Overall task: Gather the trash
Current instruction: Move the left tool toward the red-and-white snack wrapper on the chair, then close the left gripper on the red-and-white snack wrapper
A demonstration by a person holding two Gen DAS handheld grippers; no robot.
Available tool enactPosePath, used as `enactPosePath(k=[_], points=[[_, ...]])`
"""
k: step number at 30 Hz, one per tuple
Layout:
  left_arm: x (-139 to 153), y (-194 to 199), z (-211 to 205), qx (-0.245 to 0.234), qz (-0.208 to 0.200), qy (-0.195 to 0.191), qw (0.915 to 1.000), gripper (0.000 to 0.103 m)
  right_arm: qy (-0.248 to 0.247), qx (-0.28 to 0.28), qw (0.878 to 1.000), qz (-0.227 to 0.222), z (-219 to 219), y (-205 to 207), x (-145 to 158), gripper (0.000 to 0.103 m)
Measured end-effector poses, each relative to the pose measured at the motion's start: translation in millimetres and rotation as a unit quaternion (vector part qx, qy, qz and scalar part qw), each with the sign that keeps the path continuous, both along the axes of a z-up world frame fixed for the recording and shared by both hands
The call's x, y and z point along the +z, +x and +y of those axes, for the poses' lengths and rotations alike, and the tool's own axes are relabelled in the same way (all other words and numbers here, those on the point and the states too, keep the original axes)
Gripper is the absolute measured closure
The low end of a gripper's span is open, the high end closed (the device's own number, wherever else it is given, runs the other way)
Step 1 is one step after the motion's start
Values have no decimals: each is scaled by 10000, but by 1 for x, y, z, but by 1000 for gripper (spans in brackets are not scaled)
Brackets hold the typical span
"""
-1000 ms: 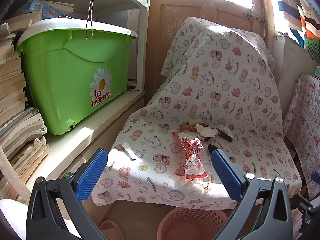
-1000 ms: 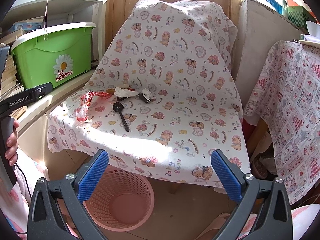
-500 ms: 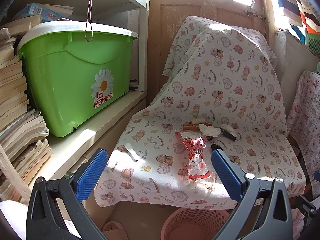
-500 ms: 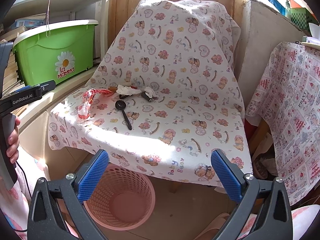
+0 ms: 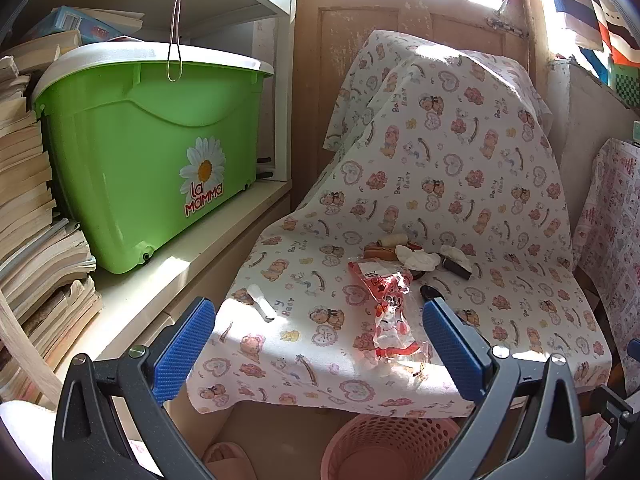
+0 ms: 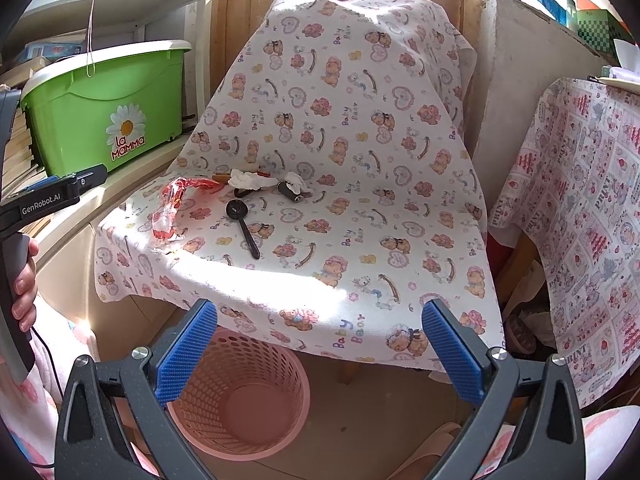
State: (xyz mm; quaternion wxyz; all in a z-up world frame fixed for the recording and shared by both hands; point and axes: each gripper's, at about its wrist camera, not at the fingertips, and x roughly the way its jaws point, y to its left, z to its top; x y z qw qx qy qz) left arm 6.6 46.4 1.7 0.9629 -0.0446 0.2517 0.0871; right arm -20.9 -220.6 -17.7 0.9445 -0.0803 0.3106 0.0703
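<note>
Both tools spread wide and carrying nothing — the left gripper (image 5: 318,334) has crept in on the chair over the last second, its blue pads (image 5: 184,342) now framing the front edge of the seat, while the right gripper (image 6: 319,338) has edged forward too and hangs above the pink basket (image 6: 240,396), which sits on the floor just under the seat's front lip and looks bare inside. So nothing collected yet; this reads as the approach for the 1st pick. Closest to the left tool is the red-and-white wrapper (image 5: 386,308), lying crumpled on the teddy-print chair cover (image 5: 460,184) — my bet for the 1st grab. A small white scrap (image 5: 262,306) sits apart to its left. Just beyond, the black spoon (image 6: 244,226), then a huddle of crumpled white tissue (image 6: 248,178) and a dark roll (image 6: 289,191), touching or nearly so. Far left, the green bin (image 5: 148,152) on its shelf, no part of the job
</note>
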Motion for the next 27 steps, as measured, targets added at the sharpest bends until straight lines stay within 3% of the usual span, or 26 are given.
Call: enactPosePath(k=[12, 17, 20, 22, 23, 25, 27], points=[[0, 2, -5, -130, 68, 60, 9999, 1, 18, -176, 9998, 40, -7, 4, -3, 0], [-15, 16, -13, -360, 462, 86, 9982, 1, 275, -91, 9994, 210, -8, 11, -6, 0], [-22, 18, -13, -272, 550, 49, 9981, 1, 229, -501, 9985, 26, -10, 13, -5, 0], [-26, 24, -10, -370, 715, -75, 9967, 1, 207, -626, 9978, -47, -11, 17, -4, 8], [-29, 29, -8, -451, 835, -182, 9953, 1, 208, -604, 9980, 20, -12, 22, -4, 20], [-32, 38, -1, -444, 1042, -351, 9929, 13, 245, -506, 9980, 280, -14, 33, -7, 35], [-32, 49, 8, -429, 1271, -457, 9899, 24, 338, -479, 9972, 460, -16, 42, -10, 57]])
